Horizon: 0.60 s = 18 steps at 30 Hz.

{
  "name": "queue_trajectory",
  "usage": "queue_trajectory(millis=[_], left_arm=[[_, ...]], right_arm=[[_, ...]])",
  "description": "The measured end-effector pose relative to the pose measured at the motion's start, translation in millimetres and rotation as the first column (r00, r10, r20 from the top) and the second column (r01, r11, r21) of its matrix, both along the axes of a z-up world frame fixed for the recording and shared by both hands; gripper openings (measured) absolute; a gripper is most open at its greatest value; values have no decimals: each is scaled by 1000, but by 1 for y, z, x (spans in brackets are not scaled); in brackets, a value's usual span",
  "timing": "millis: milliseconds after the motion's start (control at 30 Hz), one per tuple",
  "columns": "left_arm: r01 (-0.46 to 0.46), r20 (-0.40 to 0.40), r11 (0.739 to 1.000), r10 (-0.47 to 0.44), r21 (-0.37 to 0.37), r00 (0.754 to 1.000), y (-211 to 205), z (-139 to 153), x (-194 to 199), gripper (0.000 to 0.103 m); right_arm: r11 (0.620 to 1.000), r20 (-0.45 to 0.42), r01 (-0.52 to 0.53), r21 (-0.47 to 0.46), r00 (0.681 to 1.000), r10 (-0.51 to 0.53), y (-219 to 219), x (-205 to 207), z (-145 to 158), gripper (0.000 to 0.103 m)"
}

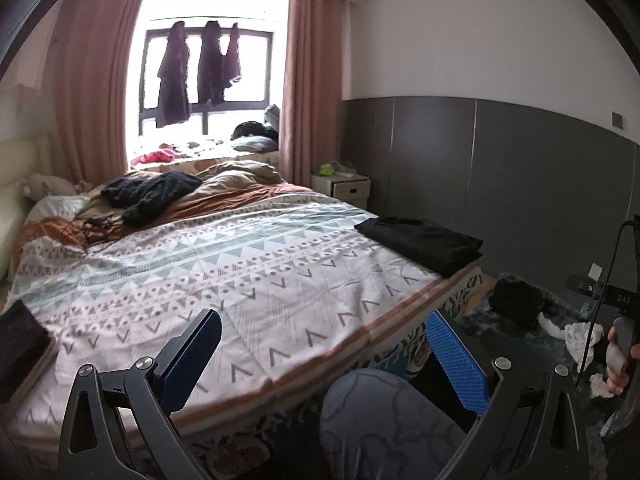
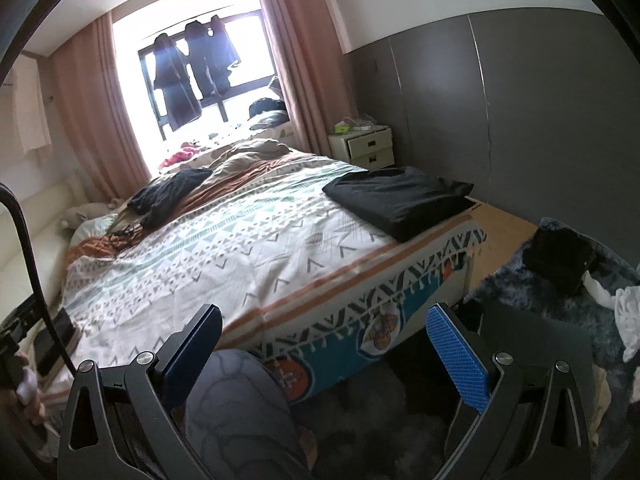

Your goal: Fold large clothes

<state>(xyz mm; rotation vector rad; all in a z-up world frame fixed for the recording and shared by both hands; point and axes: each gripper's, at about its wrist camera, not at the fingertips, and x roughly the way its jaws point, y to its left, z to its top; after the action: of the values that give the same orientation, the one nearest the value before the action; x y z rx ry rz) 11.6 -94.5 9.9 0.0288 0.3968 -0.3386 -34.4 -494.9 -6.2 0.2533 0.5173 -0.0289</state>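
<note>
A folded black garment [image 1: 420, 242] lies at the right foot corner of the bed [image 1: 248, 280]; it also shows in the right wrist view [image 2: 400, 198]. A dark pile of clothes [image 2: 560, 258] sits on a fuzzy blue rug [image 2: 516, 288] on the floor to the right, with white clothes [image 2: 628, 308] beside it. My left gripper [image 1: 324, 354] is open and empty, held near the bed's front edge above my knee. My right gripper [image 2: 324, 354] is open and empty, off the bed's foot corner.
A black knit garment [image 1: 152, 192] and rumpled brown bedding [image 1: 240, 178] lie at the bed's far end. A white nightstand [image 2: 366, 146] stands by the grey wall. Dark clothes hang in the window [image 1: 192, 68]. A dark flat object [image 1: 20, 344] lies at the bed's left edge.
</note>
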Motion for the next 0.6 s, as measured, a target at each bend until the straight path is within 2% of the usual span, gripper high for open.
queue_trajectory(millis=[233, 600], left_arm=[[-44, 30, 999, 45, -29, 999, 8, -3, -31, 102], [-96, 55, 994, 100, -58, 993, 25, 3, -56, 102]], right_arm=[[999, 57, -34, -8, 998, 34, 5, -27, -3, 102], [998, 66, -50, 24, 997, 49, 8, -34, -8, 102]])
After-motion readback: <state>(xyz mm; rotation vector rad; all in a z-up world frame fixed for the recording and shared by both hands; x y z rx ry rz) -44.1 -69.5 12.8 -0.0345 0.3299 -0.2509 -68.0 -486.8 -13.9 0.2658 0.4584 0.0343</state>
